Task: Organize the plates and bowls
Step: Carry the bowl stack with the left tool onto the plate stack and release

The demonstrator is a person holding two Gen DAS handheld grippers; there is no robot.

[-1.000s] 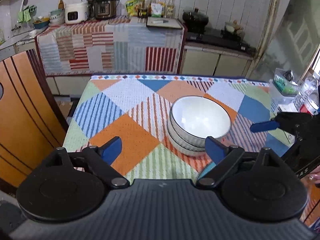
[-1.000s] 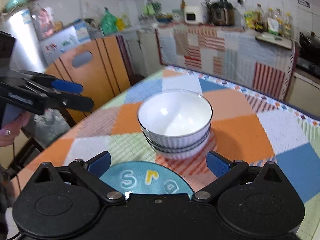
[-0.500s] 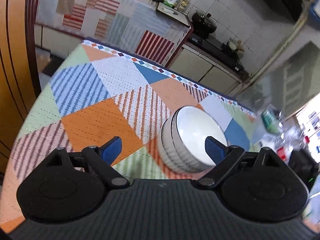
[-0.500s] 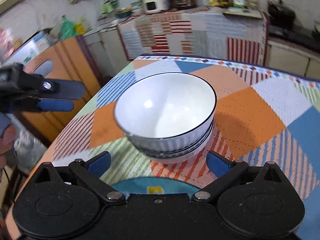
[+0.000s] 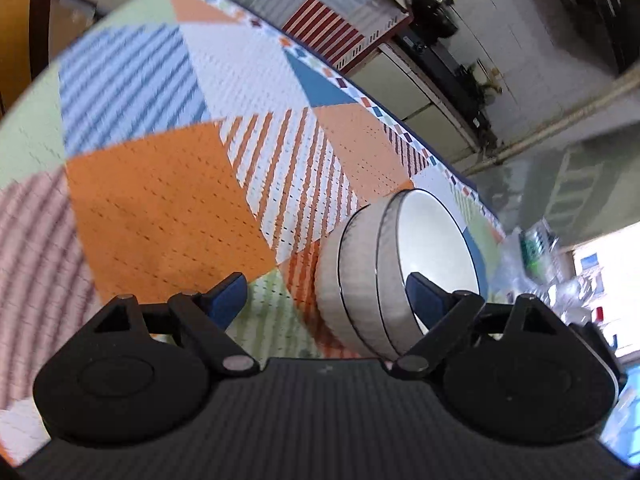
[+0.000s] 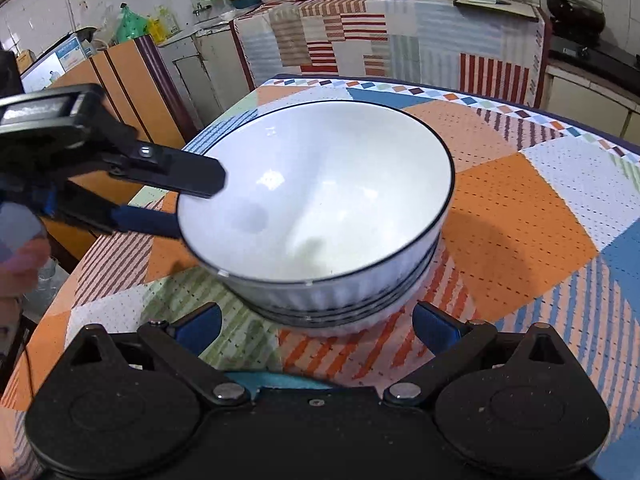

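A stack of white ribbed bowls [image 6: 320, 208] with dark rims sits on the patchwork tablecloth [image 6: 520, 220]. In the left wrist view the stack [image 5: 384, 272] lies between my fingers. My left gripper [image 5: 326, 298] is open and straddles the stack's left rim: one finger [image 6: 188, 176] is over the inside of the top bowl, the other [image 6: 144, 220] is outside the wall. My right gripper [image 6: 316, 326] is open and empty, just in front of the stack's base. A blue plate edge [image 6: 280, 380] shows under the right gripper body.
A wooden chair back [image 6: 132, 92] stands left of the table. A cloth-covered counter [image 6: 380, 32] with appliances and bottles runs behind. A stove with a black pot [image 6: 576, 12] is at the back right. Plastic bottles and clutter [image 5: 548, 248] sit past the bowls.
My left gripper has tilted and moved in onto the stack's rim, one finger now inside the top bowl. My right gripper has moved closer to the stack.
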